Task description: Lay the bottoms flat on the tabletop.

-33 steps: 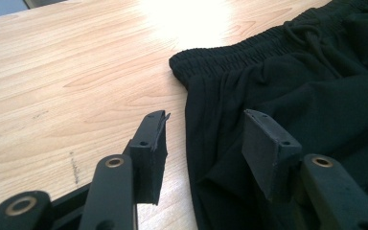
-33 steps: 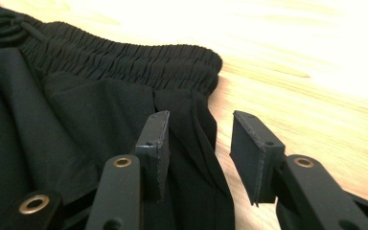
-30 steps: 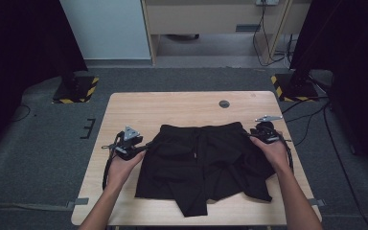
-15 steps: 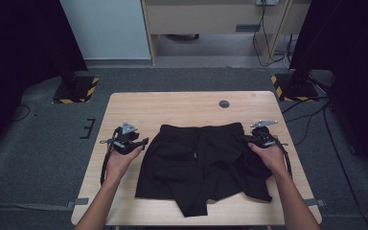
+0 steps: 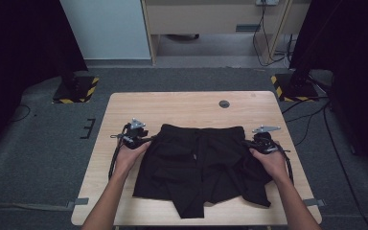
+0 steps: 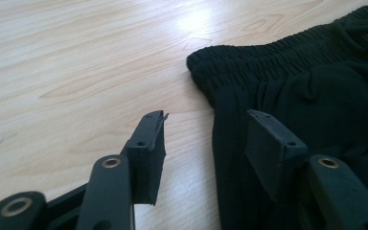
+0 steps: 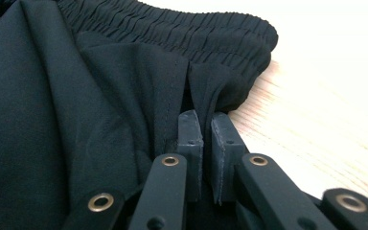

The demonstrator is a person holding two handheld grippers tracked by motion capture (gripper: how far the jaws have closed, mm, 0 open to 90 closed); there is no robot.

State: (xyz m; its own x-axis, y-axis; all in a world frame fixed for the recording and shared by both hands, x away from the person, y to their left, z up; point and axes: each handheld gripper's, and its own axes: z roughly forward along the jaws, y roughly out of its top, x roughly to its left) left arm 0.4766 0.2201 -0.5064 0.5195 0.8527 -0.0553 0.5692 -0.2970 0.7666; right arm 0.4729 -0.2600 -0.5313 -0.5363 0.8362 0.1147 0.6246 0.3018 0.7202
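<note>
A pair of black fabric shorts lies flat mid-table on the pale wooden table. At its three o'clock edge the right gripper pinches a fold below the waistband. At nine o'clock, the left gripper stands parted, straddling the side hem.

Light wood worktop under fingers; small dark round disc far side, betw. both sets of fingers. Hazard-striped bases on grey floor beyond.
</note>
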